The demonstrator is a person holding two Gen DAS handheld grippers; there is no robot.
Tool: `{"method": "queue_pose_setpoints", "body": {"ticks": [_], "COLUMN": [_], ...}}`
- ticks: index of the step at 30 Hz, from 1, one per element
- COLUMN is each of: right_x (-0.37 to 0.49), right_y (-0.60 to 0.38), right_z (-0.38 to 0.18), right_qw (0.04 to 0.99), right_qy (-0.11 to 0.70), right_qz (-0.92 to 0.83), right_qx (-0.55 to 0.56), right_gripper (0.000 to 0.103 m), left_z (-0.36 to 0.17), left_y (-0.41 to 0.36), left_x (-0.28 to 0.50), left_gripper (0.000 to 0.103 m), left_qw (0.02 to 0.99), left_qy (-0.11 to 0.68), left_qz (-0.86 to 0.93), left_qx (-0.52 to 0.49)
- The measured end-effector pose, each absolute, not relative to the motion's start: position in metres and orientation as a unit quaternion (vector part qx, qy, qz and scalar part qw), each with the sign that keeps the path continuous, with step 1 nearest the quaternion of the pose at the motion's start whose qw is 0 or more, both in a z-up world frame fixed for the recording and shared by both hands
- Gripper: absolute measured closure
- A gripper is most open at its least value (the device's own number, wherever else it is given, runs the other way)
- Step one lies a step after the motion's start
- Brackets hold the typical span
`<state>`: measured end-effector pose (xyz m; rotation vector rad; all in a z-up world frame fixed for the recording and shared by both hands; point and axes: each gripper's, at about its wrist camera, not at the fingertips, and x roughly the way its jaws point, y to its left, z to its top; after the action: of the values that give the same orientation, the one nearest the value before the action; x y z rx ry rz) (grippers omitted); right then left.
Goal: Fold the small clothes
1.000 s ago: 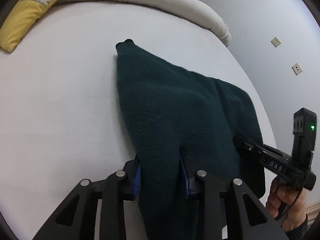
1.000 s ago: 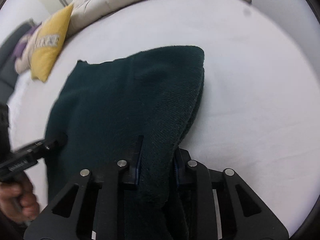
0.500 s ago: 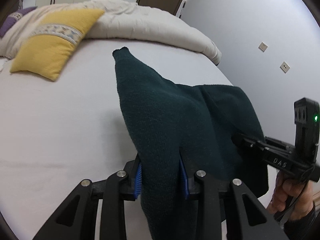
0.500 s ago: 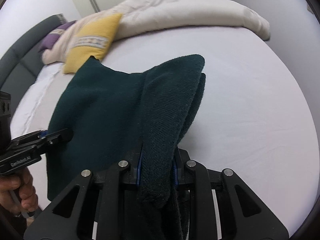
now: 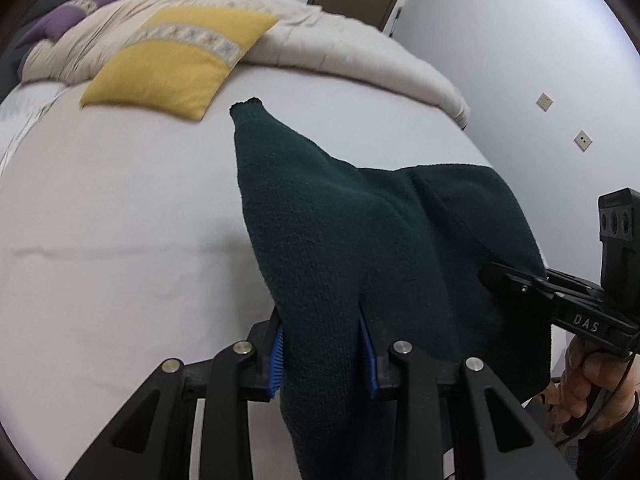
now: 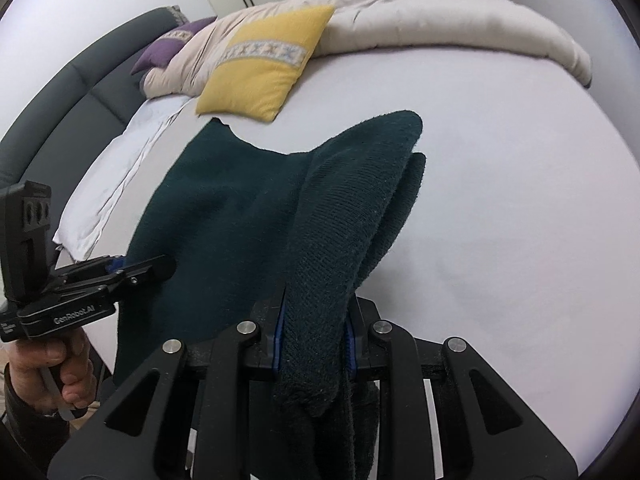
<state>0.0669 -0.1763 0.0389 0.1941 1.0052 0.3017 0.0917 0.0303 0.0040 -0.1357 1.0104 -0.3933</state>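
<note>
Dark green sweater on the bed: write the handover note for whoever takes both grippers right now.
Left gripper: shut on a bunched part of the dark green sweater.
Right gripper: shut on another bunched part, thicker and doubled over.
Sweater: hangs between the two grippers above the white bed sheet; whether any of it touches the sheet cannot be told. Yellow pillow and beige duvet lie at the far end.
Done: both grips taken, sweater raised.
Left: lay it flat on the sheet, fold it, release.

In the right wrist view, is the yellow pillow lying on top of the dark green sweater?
No. The yellow pillow lies apart on the bed, beyond the sweater, leaning on the duvet.
</note>
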Motion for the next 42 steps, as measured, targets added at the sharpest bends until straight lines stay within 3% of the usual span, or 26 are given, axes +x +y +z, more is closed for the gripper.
{"method": "queue_pose_setpoints", "body": {"ticks": [15,24,29,36,42], "right_x": [0.097,0.117,0.125,0.12,0.081], "right_y": [-0.17,-0.197,-0.201,-0.208,-0.239], "right_z": [-0.085,-0.155,-0.173,-0.18,-0.155], "right_qw": [0.822,0.793,0.793,0.797,0.82], "right_qy": [0.531,0.537,0.525,0.509,0.496], "right_qz": [0.15,0.169,0.183,0.199,0.154], "right_qx": [0.141,0.232,0.249,0.26,0.242], "right_gripper": [0.083,0.075,0.073,0.07,0.054], "left_z": [-0.086,-0.11,-0.12,-0.124,-0.117], "left_y": [0.058,0.068,0.076,0.078,0.104], "left_x": [0.09,0.085,0.086,0.084,0.064], "left_gripper": [0.068,0.056,0.041,0.04,0.04], "left_qw": [0.828,0.829,0.828,0.831,0.837], "left_qy": [0.531,0.523,0.519,0.508,0.495], "left_qz": [-0.166,-0.172,-0.173,-0.177,-0.172], "left_qx": [-0.075,-0.096,-0.121,-0.139,-0.161]}}
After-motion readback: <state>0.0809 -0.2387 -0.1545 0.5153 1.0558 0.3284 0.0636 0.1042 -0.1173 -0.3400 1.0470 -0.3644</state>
